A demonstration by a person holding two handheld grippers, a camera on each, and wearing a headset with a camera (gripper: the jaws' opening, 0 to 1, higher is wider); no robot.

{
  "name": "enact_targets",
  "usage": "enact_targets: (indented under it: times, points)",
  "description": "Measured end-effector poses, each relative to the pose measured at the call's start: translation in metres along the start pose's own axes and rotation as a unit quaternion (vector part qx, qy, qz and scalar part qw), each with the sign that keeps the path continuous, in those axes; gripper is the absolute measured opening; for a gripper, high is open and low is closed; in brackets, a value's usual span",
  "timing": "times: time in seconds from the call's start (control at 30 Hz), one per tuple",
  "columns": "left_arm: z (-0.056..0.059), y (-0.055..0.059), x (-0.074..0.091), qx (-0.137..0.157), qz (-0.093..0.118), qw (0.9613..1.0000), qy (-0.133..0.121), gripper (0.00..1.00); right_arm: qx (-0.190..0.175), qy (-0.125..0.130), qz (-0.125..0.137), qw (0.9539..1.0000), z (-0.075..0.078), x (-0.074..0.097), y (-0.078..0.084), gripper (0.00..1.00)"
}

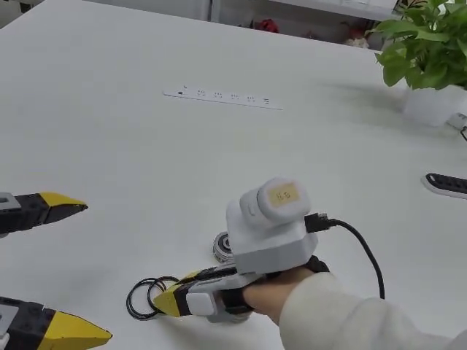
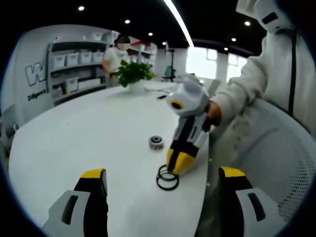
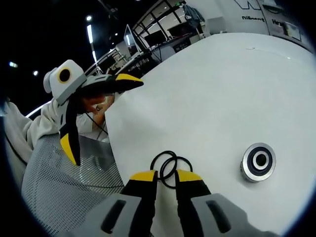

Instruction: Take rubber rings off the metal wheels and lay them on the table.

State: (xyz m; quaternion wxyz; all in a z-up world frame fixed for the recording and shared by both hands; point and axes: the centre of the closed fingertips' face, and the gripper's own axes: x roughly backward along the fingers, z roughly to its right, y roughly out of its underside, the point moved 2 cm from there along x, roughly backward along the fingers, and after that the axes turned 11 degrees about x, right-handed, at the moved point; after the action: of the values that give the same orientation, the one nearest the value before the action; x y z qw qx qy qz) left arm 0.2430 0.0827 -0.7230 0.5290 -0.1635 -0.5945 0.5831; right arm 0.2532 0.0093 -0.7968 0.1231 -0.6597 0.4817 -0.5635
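The yellow-tipped grey right gripper lies low along the smooth white table. Its jaws are drawn to a narrow slit at the near edge of the thin black rubber rings, which lie flat and overlapping close to the table's edge, a posture suited to setting them down. Whether a ring is pinched between the tips is hard to tell. The small round metal wheel, with a bright rim around a dark band, rests on its side just beside them. The left gripper hangs well apart, jaws spread wide and empty, probably to keep clear.
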Motion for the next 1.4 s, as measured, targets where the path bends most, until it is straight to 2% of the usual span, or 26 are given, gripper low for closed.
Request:
enact_targets:
  times: [0.13, 0.3, 0.53, 0.63, 0.73, 0.93, 1.4]
  points:
    - [0.0005, 0.0002, -0.0001, 0.000, -0.001, 1.0000, 0.000, 0.95, 0.018, 0.015, 0.005, 0.9997, 0.0036, 0.0025, -0.0034, 0.15]
    - [0.0012, 0.0004, -0.0004, 0.000, -0.002, 1.0000, 0.000, 0.95, 0.018, 0.011, 0.013, 0.9997, 0.0026, 0.0033, -0.0061, 0.13]
    - [0.0014, 0.0003, -0.0004, 0.001, -0.002, 1.0000, 0.000, 0.95, 0.033, -0.005, -0.005, 0.9994, -0.0057, -0.0033, 0.0003, 0.13]
    - [0.0009, 0.0004, -0.0002, 0.002, -0.002, 1.0000, -0.001, 0.95, 0.042, 0.000, -0.008, 0.9991, -0.0041, -0.0026, 0.0003, 0.12]
    - [0.0009, 0.0006, -0.0002, 0.002, -0.003, 1.0000, -0.001, 0.95, 0.032, -0.002, -0.003, 0.9995, -0.0024, -0.0013, -0.0011, 0.12]
    - [0.0005, 0.0010, -0.0002, 0.002, -0.004, 1.0000, -0.002, 0.95, 0.038, 0.001, 0.002, 0.9993, -0.0033, -0.0004, -0.0037, 0.12]
    - [0.0005, 0.0007, -0.0003, 0.003, -0.005, 1.0000, -0.002, 0.95, 0.043, -0.003, -0.005, 0.9991, -0.0044, -0.0016, -0.0019, 0.12]
